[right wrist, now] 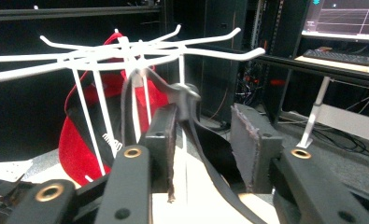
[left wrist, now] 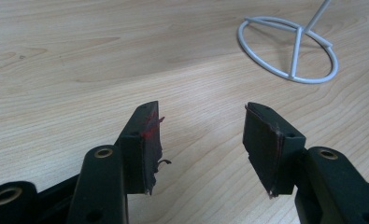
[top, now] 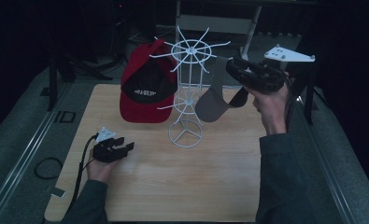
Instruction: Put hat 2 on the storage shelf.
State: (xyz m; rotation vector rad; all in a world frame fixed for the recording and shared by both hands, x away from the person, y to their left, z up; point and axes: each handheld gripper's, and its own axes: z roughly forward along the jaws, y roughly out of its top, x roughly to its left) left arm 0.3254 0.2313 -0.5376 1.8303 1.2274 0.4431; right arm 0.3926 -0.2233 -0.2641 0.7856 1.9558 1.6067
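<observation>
The left gripper [top: 126, 148] is lying low on the wooden table [top: 196, 186] near its left front part, the left hand [top: 98, 169] cupping it from behind with the forearm coming in from the bottom edge. In the left gripper view its jaws are standing spread with nothing between them, pointing across the bare wood toward the ring base of the white wire rack [left wrist: 289, 51].

Behind it, a red and black cap [top: 142, 88] is hanging on the left side of the white wire rack [top: 188, 79], which is standing upright in the middle of the table.

On the rack's right side a grey visor [top: 211, 106] is hanging by its strap from a prong, brim pointing down. The right hand [top: 272, 108] is being held raised, wrist bent, aiming the right gripper [top: 230, 65] leftward at the strap. In the right gripper view the jaws are standing parted; the grey visor's strap [right wrist: 205, 149] is passing between them, touching the left pad [right wrist: 166, 135], not pinched.
</observation>
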